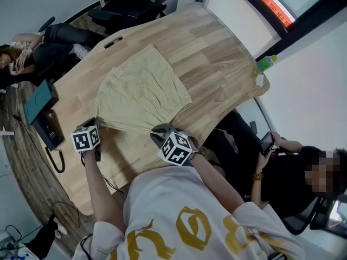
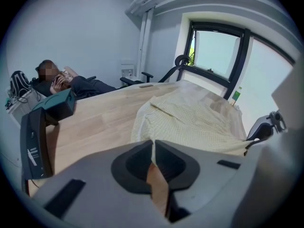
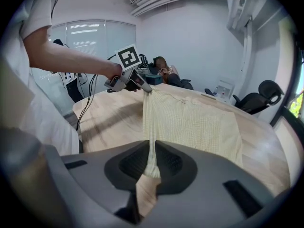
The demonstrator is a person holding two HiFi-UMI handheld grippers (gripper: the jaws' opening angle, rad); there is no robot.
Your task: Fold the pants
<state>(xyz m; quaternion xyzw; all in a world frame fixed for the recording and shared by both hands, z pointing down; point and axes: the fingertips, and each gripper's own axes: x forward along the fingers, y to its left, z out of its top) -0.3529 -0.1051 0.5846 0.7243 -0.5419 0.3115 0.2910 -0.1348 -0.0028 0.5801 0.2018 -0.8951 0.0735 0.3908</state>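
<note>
Right gripper (image 3: 152,148) jaws clamp the pale pants (image 3: 194,122) edge

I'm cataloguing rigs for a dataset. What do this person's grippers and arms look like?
The left gripper and right gripper each have a grey body, black jaw pads and a white cube with black square markers. A thin black cable trails from the left one. The person wears a white short-sleeved T-shirt with gold print.

Pale wooden table (image 1: 217,64) — black office chairs (image 1: 135,4) behind, dark-framed window (image 2: 213,53), white walls (image 2: 85,32).
</note>
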